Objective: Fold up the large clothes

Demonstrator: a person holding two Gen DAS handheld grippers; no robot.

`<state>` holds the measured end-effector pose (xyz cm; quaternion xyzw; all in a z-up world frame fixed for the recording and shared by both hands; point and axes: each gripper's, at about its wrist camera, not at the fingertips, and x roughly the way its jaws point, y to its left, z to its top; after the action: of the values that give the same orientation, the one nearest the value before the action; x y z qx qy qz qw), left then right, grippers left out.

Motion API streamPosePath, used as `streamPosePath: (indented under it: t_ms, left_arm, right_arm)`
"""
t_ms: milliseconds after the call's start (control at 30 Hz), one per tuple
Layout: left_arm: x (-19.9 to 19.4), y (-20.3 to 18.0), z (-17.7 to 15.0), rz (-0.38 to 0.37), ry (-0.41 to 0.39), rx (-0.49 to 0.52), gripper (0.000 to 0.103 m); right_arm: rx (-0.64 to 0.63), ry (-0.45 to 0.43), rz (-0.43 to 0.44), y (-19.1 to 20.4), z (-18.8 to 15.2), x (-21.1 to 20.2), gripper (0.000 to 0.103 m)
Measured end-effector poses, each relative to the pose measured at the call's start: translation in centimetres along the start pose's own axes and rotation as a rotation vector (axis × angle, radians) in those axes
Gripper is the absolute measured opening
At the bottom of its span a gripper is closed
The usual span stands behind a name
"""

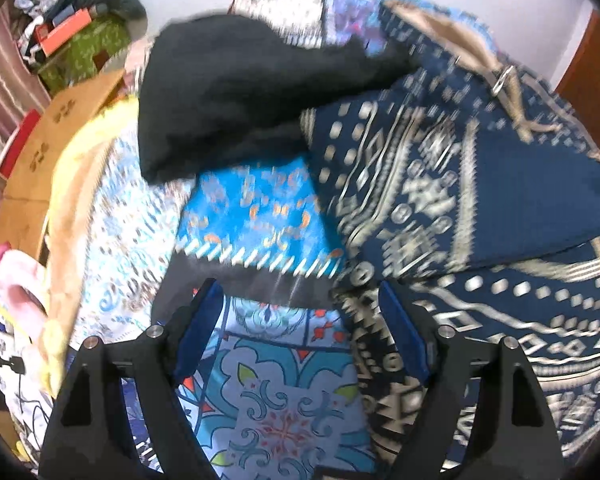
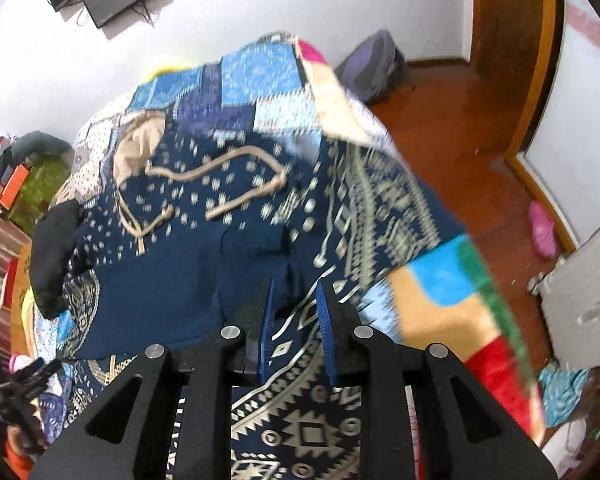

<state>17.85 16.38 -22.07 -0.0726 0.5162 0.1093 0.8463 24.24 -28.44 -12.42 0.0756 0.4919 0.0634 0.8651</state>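
A large navy garment with a cream geometric print (image 1: 440, 200) lies folded over itself on the bed; it also fills the middle of the right wrist view (image 2: 204, 248), with a beige drawstring (image 2: 236, 168) on top. A black garment (image 1: 228, 92) lies beyond it, seen at the left in the right wrist view (image 2: 54, 248). My left gripper (image 1: 300, 312) is open and empty, over the patterned bedsheet beside the navy cloth's left edge. My right gripper (image 2: 294, 316) is partly open, fingers just above the navy cloth, holding nothing that I can see.
A blue patchwork bedsheet (image 1: 268, 408) covers the bed. Cardboard boxes (image 1: 48, 136) and clutter stand left of the bed. A wooden floor (image 2: 460, 128), a grey bag (image 2: 376, 68), a pink slipper (image 2: 544, 228) and a door lie to the right.
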Motion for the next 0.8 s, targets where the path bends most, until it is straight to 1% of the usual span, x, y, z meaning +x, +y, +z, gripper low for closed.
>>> streamPosePath:
  t_ms: [67,133,200,233,300,367,433,500,600,700,800]
  left_arm:
    - [-1.7,-0.5,0.7,-0.013,-0.043,0.003,0.079]
    - [-3.3,-1.0,1.7,-0.033,-0.088,0.003,0.079]
    - [-4.7,-1.6,2.9,-0.054,-0.132,0.002,0.079]
    - [-5.2,-2.1,3.5,-0.061,-0.152,0.001,0.079]
    - [-6.1,-2.9,4.7,-0.073,-0.192,-0.002,0.082]
    - [-6.4,-3.8,5.8,-0.084,-0.215,-0.009,0.084]
    - [-6.3,-4.8,6.9,-0.111,-0.223,-0.018,0.084]
    - [-5.9,-5.8,7.7,-0.147,-0.211,-0.024,0.084]
    - [-5.0,-7.6,8.4,-0.185,-0.190,-0.020,0.084]
    - [-4.1,-9.4,8.7,-0.202,-0.169,0.008,0.084]
    - [-3.2,-10.7,8.6,-0.198,-0.149,0.033,0.084]
  right_arm:
    - [0.001,-0.044,-0.017,-0.6,0.6,-1.4,0.030]
    - [0.005,-0.088,-0.033,-1.1,1.0,-2.4,0.052]
    - [0.004,-0.139,-0.056,-1.7,1.2,-3.4,0.061]
    - [0.000,-0.163,-0.073,-2.2,1.4,-3.9,0.063]
    - [-0.002,-0.176,-0.097,-2.6,1.8,-4.1,0.063]
    - [0.012,-0.174,-0.113,-3.8,2.2,-3.9,0.063]
    - [0.041,-0.157,-0.109,-5.0,2.5,-3.2,0.063]
    - [0.076,-0.127,-0.082,-6.2,2.6,-2.3,0.063]
    - [0.158,-0.040,-0.014,-8.5,2.5,0.5,0.063]
    - [0.241,0.019,0.024,-10.4,2.2,2.7,0.063]
    - [0.310,0.081,0.051,-11.9,1.9,5.3,0.063]
